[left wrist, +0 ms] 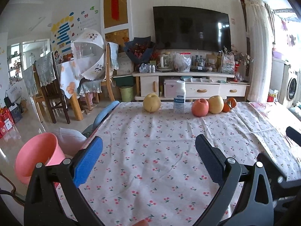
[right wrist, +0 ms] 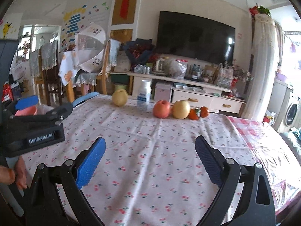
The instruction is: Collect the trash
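Observation:
A table with a cherry-print cloth (left wrist: 150, 141) (right wrist: 150, 141) fills both views. At its far edge stand a yellow pear (left wrist: 151, 102) (right wrist: 120, 97), a white bottle (left wrist: 180, 97) (right wrist: 144, 95), a red apple (left wrist: 200, 107) (right wrist: 161, 108), a second yellow pear (left wrist: 215, 104) (right wrist: 181, 109) and small oranges (left wrist: 229, 104) (right wrist: 199, 113). A pink bin (left wrist: 37, 156) (right wrist: 25, 111) stands on the floor off the table's left edge. My left gripper (left wrist: 148, 156) is open and empty above the near cloth; its body shows in the right wrist view (right wrist: 35, 128). My right gripper (right wrist: 150, 159) is open and empty.
A white bag (left wrist: 69, 139) lies by the pink bin, a blue chair back (left wrist: 105, 113) beside the table's left edge. A TV cabinet (left wrist: 188, 82), a green bin (left wrist: 126, 93) and dining chairs (left wrist: 50, 86) stand beyond. A red plastic cover (right wrist: 263, 141) lies at the table's right.

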The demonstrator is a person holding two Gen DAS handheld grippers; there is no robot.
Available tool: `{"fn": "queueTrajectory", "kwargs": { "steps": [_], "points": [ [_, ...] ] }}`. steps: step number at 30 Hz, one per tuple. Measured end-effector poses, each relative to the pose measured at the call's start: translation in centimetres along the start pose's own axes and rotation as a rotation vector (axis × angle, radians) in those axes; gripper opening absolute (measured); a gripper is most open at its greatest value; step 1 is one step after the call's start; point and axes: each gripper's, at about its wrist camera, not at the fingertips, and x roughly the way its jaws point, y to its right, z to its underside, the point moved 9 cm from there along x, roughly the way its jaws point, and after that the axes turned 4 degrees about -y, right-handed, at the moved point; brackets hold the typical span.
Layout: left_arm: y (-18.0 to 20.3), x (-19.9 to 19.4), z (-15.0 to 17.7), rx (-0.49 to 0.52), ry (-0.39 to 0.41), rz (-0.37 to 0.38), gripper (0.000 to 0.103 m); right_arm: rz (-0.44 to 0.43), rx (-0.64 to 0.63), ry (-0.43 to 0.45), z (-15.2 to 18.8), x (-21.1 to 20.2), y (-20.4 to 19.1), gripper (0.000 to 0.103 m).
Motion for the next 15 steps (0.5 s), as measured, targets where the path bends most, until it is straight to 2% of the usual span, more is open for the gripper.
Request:
{"fn": "queueTrajectory", "kwargs": {
  "steps": [5,10,15],
  "points": [
    [1.4,-0.3,-0.6,0.007,0.006,0.012,0.099,0.03,0.042,0.032,-0.6,-0.5,2.4,0.095],
    [2.5,-1.6,-1.7,-0.033,0.048,0.069,0.099,0.049,0.073,0.076,-1.1,-1.4,4.2,0.096],
    [3.2,-2.4,-2.6,-0.063,0.053,0.104,0.099,0.054,0.108,0.091,-1.2,-1.9,5.5,0.096]
  ]
}}
